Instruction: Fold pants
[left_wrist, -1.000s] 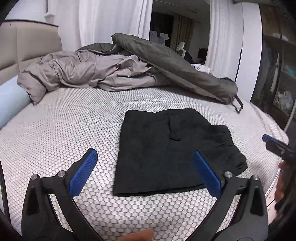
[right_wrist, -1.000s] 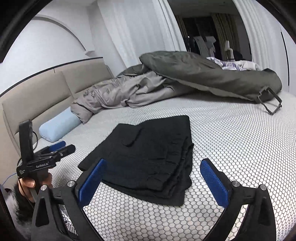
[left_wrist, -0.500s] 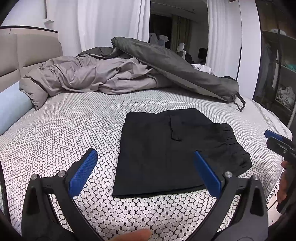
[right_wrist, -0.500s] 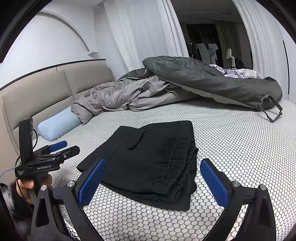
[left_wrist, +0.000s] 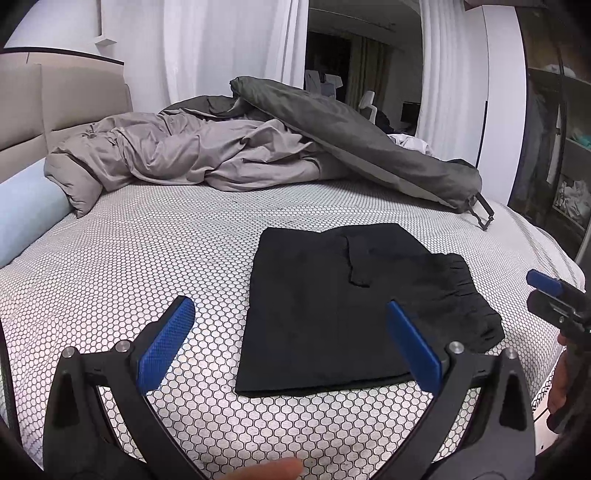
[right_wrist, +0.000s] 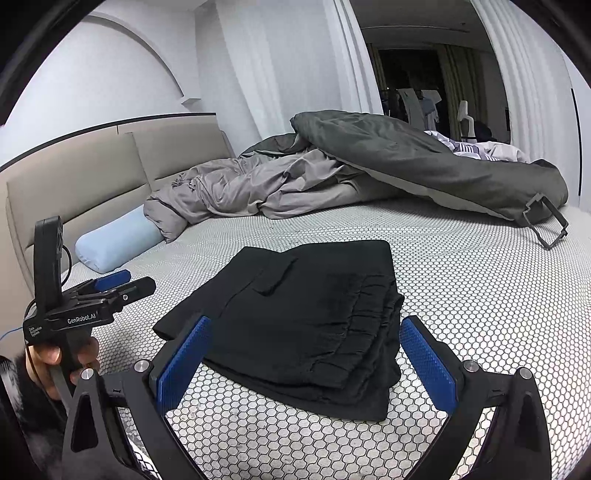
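The black pants (left_wrist: 343, 306) lie folded in a flat rectangle on the honeycomb-patterned bed (left_wrist: 147, 266), waistband to the right. In the right wrist view the pants (right_wrist: 303, 317) show several stacked layers with the elastic waistband nearest. My left gripper (left_wrist: 290, 345) is open and empty, held above the bed just short of the pants' near edge. My right gripper (right_wrist: 304, 363) is open and empty, held just short of the waistband end. Each gripper also shows at the edge of the other's view: the right (left_wrist: 554, 295), the left (right_wrist: 110, 286).
A crumpled grey duvet (left_wrist: 192, 155) and a dark green one (left_wrist: 351, 136) lie across the far side of the bed. A light blue bolster pillow (left_wrist: 26, 210) lies at the left by the beige headboard (right_wrist: 74, 184). White curtains hang behind.
Both grippers have lifted and drawn back slightly from the pants and stay open. The pants have not moved.
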